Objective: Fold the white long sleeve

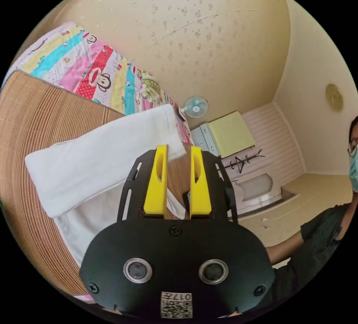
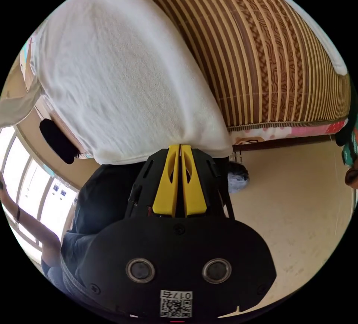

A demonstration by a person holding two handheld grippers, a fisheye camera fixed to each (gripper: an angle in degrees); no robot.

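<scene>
Two grippers over a bed, white long sleeve (image 1: 97, 160) lying partly folded on woven mat (image 1: 26, 123), left gripper (image 1: 178, 152) fingers parted around a garment corner, not clenched, right gripper (image 2: 180, 149) fingers clenched on the garment's near edge (image 2: 123, 78), person's arm (image 1: 287, 247) at right.

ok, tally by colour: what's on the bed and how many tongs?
White: 1, the long sleeve lying on the mat
Brown: 1, the woven mat
Multicolour: 1, the cartoon-print sheet beyond the mat
Yellow-jawed: 2, the left tongs, jaws apart, and the right tongs, shut on the garment's edge
Total: 5
</scene>
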